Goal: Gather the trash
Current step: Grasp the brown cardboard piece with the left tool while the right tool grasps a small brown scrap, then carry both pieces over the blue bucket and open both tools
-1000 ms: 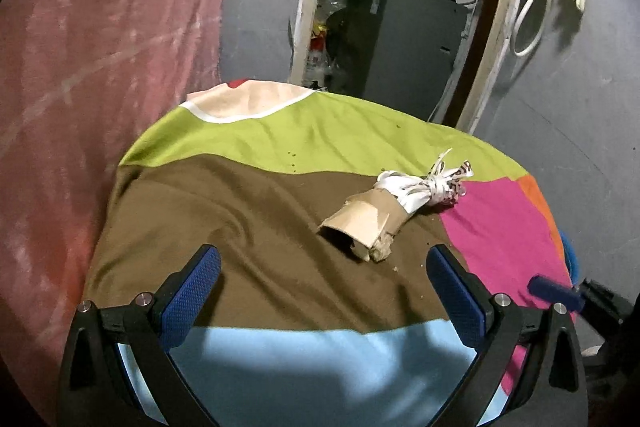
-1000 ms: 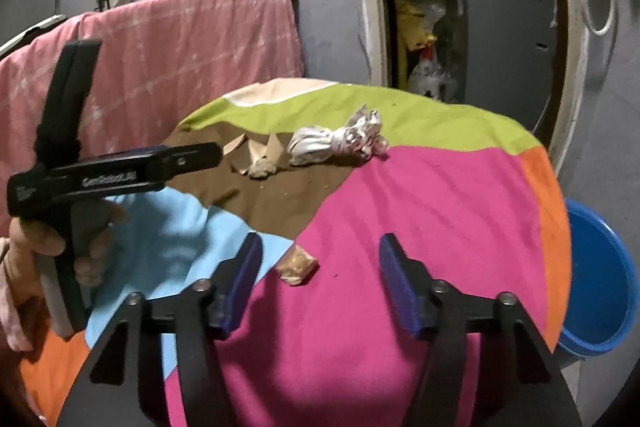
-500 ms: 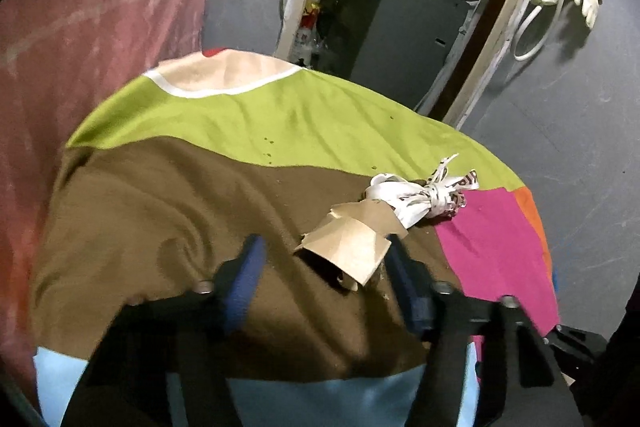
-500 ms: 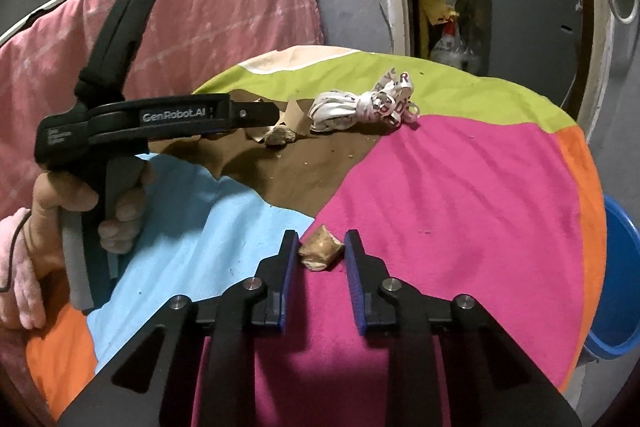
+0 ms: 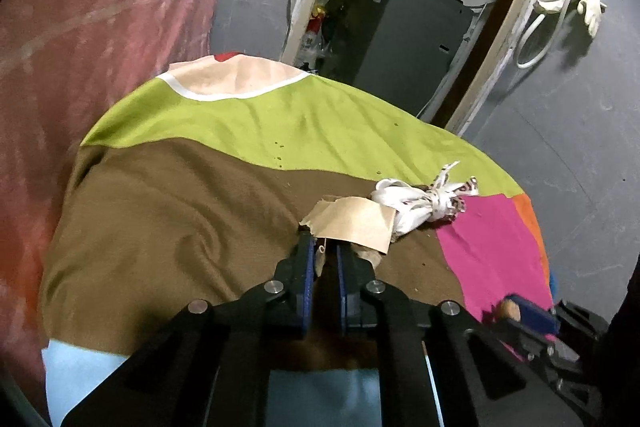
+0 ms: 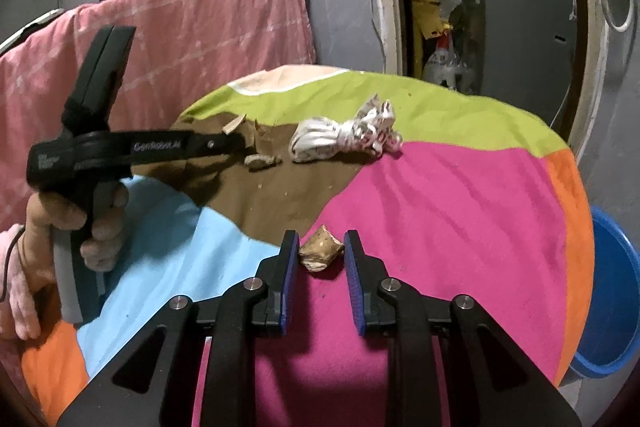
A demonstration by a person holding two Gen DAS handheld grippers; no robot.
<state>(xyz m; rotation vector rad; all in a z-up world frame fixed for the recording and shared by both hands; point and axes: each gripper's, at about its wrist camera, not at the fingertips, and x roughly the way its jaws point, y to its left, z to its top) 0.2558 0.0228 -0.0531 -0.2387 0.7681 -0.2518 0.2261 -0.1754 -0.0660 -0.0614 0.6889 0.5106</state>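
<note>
Matt fleecy cloth (image 6: 440, 195) covers the table; torn cardboard (image 5: 354, 223) looks dull, rough-edged.

On the black body of the left tongs (image 6: 240, 143) a white brand mark is printed, blurred, possibly "GenRobot.AI".

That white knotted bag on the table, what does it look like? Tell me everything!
The white knotted bag looks like thin, crinkly plastic with dark and reddish print. It is bunched into a lumpy bundle, tied in a knot, with loose tails fanning out past the knot. It lies on its side on the colourful tablecloth, where brown, green and pink patches meet. A torn brown cardboard piece leans against its fat end.
</note>
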